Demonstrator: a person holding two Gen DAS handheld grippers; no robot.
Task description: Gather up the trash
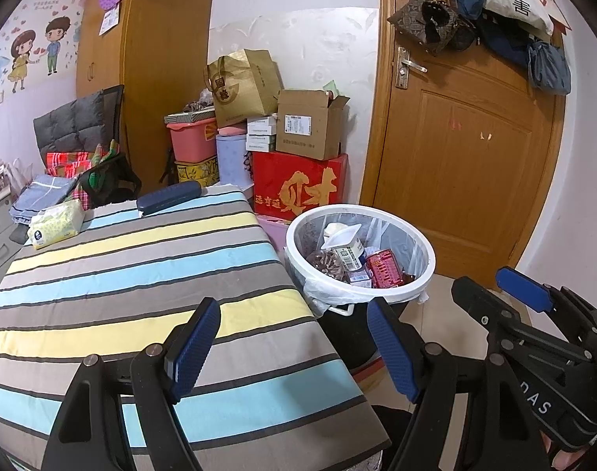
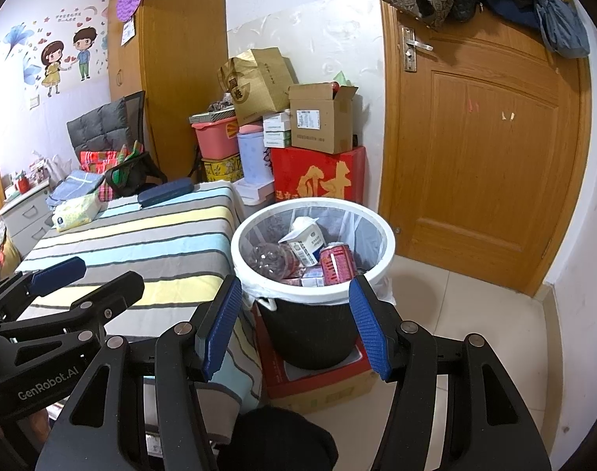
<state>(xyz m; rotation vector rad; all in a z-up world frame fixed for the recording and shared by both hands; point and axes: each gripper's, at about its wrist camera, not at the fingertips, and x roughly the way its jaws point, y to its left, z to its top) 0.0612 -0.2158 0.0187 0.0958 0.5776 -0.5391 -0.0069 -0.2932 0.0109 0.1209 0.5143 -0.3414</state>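
Both grippers released, nothing between pads: left gripper [image 1: 294, 349] over table [image 1: 141, 282] near edge, right gripper [image 2: 294, 329] before trash bin [image 2: 377, 274] beside table's right edge. Bin nearly full; red can [image 2: 337, 265] could spill if bumped.

— What is seen on the striped cloth [image 1: 149, 267] ahead of the claw?
— A tissue pack [image 1: 56, 224] and a dark blue case [image 1: 168, 197] are laid at its far end.
— And beyond that?
— Stacked boxes are found: a red box [image 1: 298, 186], a cardboard box [image 1: 310, 123], a paper bag [image 1: 245, 86]. A wooden door [image 1: 463, 149] is seen rightwards.
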